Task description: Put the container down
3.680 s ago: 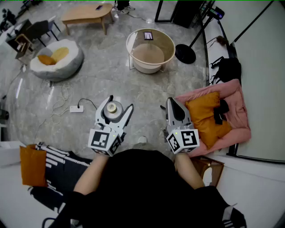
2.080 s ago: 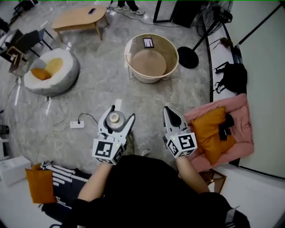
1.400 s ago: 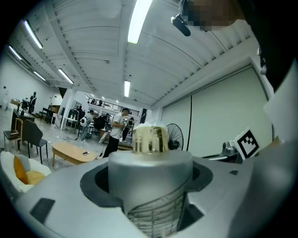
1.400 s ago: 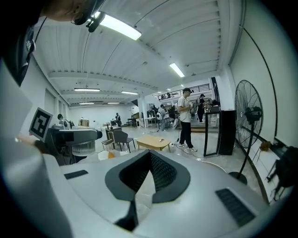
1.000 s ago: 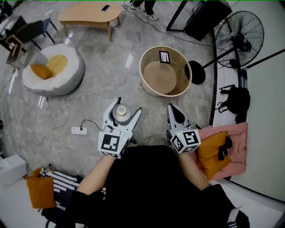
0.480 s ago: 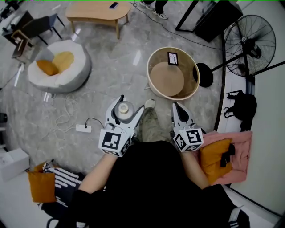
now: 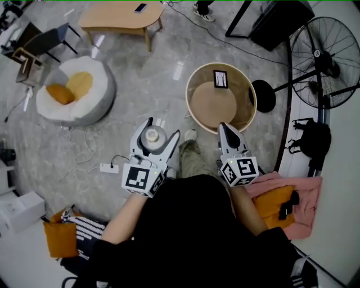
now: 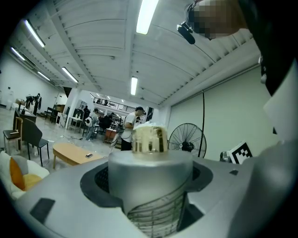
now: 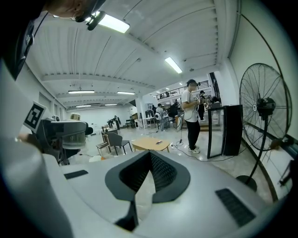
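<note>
My left gripper (image 7: 162,129) is shut on the container (image 7: 152,135), a grey cylinder with a cream cap. It is held upright above the floor, left of the person's foot (image 7: 190,135). In the left gripper view the container (image 8: 150,186) fills the space between the jaws, with its cap (image 8: 149,139) on top. My right gripper (image 7: 224,126) is shut with nothing in it, and its tip lies over the near rim of the round beige table (image 7: 194,110). In the right gripper view the pads (image 9: 160,169) meet, and the container (image 9: 65,133) shows at the left.
A small dark device (image 7: 220,79) lies on the round table. A standing fan (image 7: 329,53) is at the right, with a pink mat and orange cushion (image 7: 281,201) below it. At the left are a white beanbag (image 7: 76,90), a wooden coffee table (image 7: 121,17) and a power strip (image 7: 108,167).
The person has walked toward the round table, which now lies just beyond the right gripper's tip. The left gripper still holds the container, and the right gripper stays shut.
</note>
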